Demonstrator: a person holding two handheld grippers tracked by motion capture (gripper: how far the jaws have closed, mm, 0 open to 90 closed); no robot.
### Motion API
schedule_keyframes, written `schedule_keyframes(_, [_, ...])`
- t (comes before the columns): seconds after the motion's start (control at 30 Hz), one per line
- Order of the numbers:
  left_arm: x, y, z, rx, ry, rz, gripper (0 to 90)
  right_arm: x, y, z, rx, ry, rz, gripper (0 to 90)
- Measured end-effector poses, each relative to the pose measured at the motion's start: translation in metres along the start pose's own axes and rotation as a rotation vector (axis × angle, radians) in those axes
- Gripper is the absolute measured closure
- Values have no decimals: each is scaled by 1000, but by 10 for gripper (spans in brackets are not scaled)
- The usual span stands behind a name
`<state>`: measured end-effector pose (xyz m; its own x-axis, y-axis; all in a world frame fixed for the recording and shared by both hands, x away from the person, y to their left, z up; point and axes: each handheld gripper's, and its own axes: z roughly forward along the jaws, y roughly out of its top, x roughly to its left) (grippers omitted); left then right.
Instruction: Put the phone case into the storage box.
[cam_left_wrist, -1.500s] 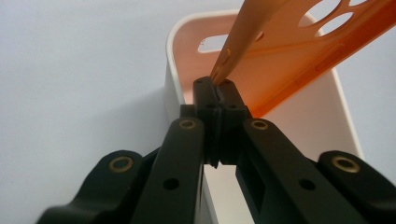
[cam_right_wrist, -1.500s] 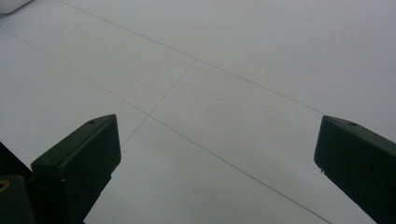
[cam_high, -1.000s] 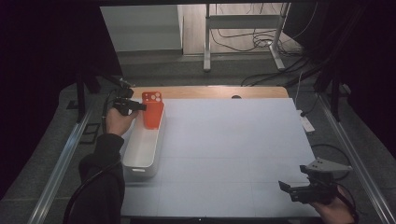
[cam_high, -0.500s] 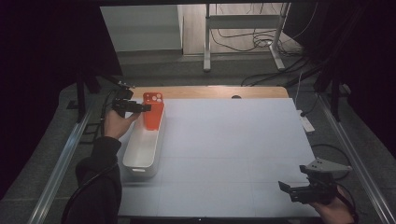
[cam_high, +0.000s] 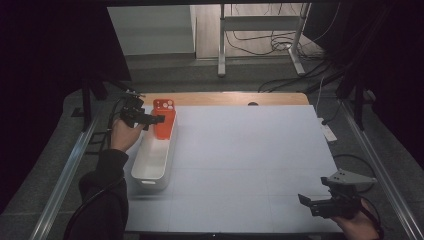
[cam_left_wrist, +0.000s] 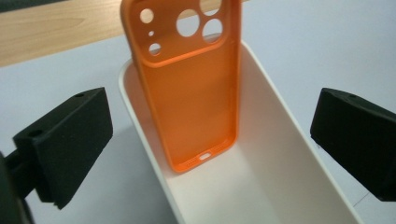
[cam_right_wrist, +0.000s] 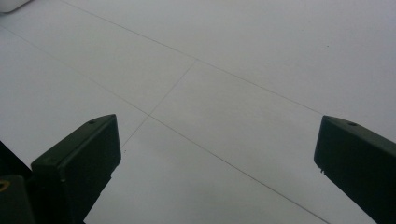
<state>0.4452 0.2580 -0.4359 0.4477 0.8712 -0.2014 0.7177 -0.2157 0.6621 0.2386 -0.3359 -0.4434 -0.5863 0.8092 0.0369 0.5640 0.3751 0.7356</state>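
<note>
Near the left edge of the bench (cam_high: 250, 150) there was one white tray (cam_high: 152, 162), long and narrow, with its far end close to the far left corner. One orange phone case (cam_high: 164, 117) stood upright inside that far end and leaned on the tray wall, with its camera holes on top. The left hand-held gripper (cam_high: 155, 119) was just beside the case; its jaws had just been opening and stood wide apart, with the case between them but not touched. At the near right corner, the right hand-held gripper (cam_high: 306, 201) was above bare bench, its jaws also apart and holding nothing.
</note>
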Motion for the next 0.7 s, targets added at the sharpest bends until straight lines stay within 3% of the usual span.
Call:
schedule_keyframes(0.27, [-18, -2, 3, 10, 33, 89, 0, 0, 0, 0, 2, 1, -5, 4])
schedule_keyframes(0.7, [-26, -9, -1, -11, -21, 78, 2, 1, 0, 1, 7, -2, -11, 4])
